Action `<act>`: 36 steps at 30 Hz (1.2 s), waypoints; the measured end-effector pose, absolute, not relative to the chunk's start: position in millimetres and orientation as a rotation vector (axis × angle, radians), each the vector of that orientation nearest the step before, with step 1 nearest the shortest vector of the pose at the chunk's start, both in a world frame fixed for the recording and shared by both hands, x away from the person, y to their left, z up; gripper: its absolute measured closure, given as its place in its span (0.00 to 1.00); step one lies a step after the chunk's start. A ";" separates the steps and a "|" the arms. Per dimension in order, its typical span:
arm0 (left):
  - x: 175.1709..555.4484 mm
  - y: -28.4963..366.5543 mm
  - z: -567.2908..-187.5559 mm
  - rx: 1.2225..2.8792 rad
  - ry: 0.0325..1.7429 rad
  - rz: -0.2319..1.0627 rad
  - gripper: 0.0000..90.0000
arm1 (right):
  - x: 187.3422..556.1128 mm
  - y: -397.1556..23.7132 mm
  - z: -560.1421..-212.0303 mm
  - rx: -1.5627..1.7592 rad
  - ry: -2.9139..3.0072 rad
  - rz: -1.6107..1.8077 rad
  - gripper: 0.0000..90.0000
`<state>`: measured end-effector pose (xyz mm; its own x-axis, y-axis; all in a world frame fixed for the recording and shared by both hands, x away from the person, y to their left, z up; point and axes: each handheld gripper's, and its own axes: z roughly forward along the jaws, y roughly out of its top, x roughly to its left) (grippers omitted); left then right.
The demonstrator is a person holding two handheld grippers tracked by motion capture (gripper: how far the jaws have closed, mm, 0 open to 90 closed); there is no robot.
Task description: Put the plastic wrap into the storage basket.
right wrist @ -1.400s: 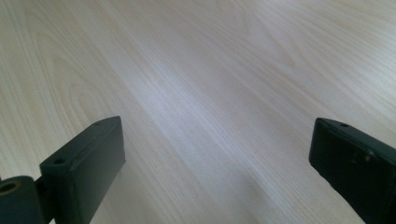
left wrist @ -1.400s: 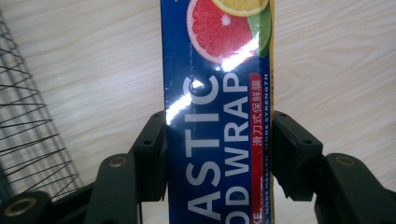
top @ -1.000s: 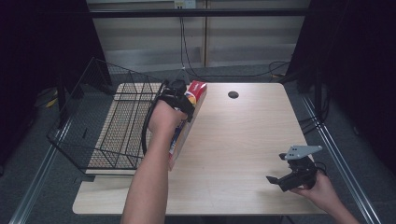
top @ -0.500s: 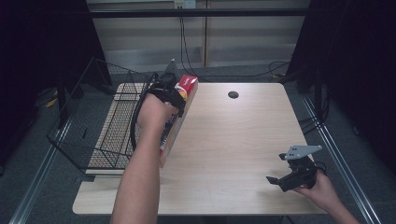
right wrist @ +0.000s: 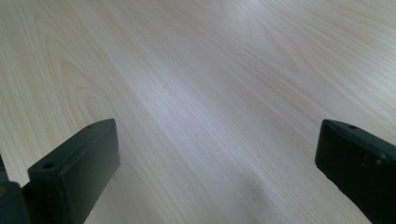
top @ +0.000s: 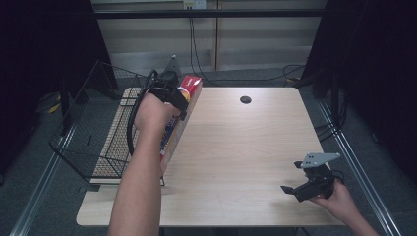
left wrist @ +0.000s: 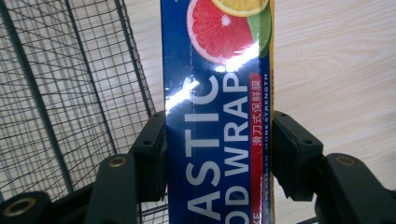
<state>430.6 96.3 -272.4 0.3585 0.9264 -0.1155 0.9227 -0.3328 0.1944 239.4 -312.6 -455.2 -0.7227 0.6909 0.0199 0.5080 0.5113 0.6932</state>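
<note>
A long blue plastic food wrap box [top: 183,109] with citrus pictures and a red end is held above the table's left side, next to the wire basket [top: 93,132]. My left gripper [top: 173,96] is shut on the plastic wrap box [left wrist: 217,116], both pads pressed against its long sides. The basket's mesh lies just left of the box in the left gripper view. My right gripper [top: 300,189] rests open near the table's front right corner, its jaws wide apart over bare wood [right wrist: 215,116].
The light wooden table [top: 246,147] has a round cable hole [top: 245,100] at the back middle. The black wire basket sits on the table's left edge with its near side folded outward. Cables hang behind the table.
My left gripper has carried the plastic wrap box leftward and a little farther back, toward the basket. The right gripper has stayed in place.
</note>
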 end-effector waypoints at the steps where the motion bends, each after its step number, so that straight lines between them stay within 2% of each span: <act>1: 430.3 97.7 -271.2 2.389 1.665 0.020 0.50 | 239.4 -312.5 -455.3 1.013 2.496 1.016 0.00; 36: 420.7 145.8 -239.0 2.310 1.755 0.073 0.50 | 238.0 -310.6 -455.3 1.000 2.506 0.995 0.00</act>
<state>420.7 145.8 -239.0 0.2775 0.9551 -0.1041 0.9431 -0.2501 0.2190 238.0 -310.6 -455.3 -0.7273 0.6863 0.0070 0.5043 0.5274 0.6838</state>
